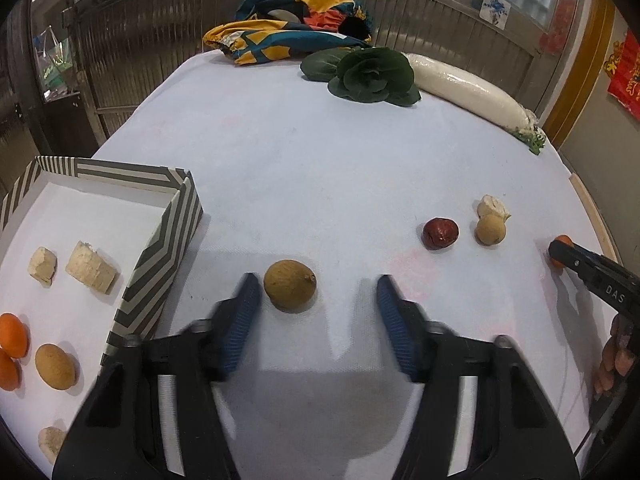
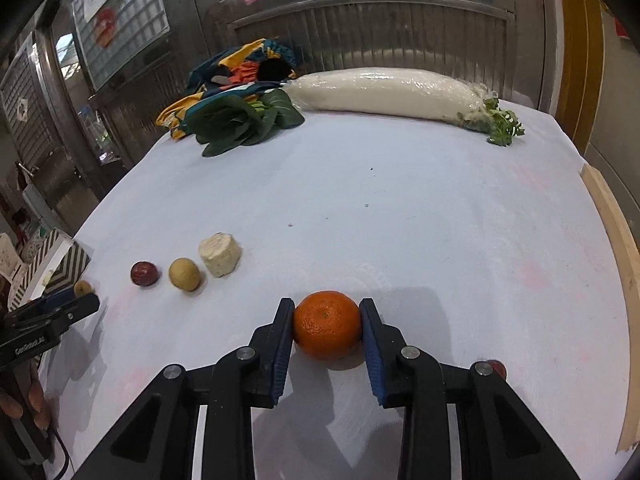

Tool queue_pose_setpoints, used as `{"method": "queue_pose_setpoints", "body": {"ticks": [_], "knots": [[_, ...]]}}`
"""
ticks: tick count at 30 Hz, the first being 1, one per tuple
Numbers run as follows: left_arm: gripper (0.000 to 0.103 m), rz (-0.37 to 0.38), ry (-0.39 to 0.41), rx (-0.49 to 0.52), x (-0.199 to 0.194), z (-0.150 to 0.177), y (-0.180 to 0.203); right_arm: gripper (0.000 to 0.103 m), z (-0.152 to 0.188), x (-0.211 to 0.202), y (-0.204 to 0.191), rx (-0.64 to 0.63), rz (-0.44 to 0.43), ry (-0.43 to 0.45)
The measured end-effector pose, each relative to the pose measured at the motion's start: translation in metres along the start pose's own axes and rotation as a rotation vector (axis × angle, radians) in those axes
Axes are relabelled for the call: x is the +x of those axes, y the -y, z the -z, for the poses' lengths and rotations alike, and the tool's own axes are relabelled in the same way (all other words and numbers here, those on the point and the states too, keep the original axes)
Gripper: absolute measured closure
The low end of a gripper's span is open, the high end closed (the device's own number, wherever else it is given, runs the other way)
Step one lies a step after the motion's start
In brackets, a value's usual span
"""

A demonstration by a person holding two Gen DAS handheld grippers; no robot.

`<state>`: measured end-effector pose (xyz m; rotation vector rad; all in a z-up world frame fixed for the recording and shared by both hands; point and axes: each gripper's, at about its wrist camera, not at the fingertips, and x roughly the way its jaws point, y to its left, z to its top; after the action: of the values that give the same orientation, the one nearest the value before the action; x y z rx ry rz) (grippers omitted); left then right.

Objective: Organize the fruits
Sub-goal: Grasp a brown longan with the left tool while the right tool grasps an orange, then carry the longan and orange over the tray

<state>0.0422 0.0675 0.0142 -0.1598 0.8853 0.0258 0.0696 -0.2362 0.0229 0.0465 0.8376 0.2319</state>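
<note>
Left hand-held gripper (image 1: 316,284) spread wide; right hand-held gripper (image 2: 326,306) clamped, fingers level.

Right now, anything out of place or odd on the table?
Mostly no. Loose fruit lies unsorted outside the striped box: a longan between the open left hand-held gripper fingers, a red date. Only the crumpled patterned cloth at the far edge looks unrelated. Nothing spilled or damaged.

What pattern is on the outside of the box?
Grey and white stripes on the box, clearest in the left wrist view.

Orange mandarin (image 2: 327,324); grey-white striped box (image 1: 160,256).
</note>
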Motion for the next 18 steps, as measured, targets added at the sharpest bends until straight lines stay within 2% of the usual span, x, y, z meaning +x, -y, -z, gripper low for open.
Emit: {"method": "queue_pose_setpoints", "body": {"ticks": [2, 7, 11, 18], "knots": [[0.078, -0.004, 0.004, -0.001, 0.000, 0.001, -0.002, 0.072, 0.001, -0.003, 0.000, 0.006, -0.005, 0.004], [0.078, 0.025, 0.020, 0.019, -0.009, 0.005, 0.002, 0.072, 0.004, -0.013, -0.001, 0.024, -0.016, 0.018], [0.078, 0.027, 0.041, 0.035, -0.023, 0.012, 0.008, 0.072, 0.008, -0.031, -0.017, 0.005, -0.026, 0.058], [0.078, 0.032, 0.058, 0.072, -0.045, 0.029, 0.015, 0.072, 0.038, -0.057, -0.052, -0.027, -0.030, 0.077]]}}
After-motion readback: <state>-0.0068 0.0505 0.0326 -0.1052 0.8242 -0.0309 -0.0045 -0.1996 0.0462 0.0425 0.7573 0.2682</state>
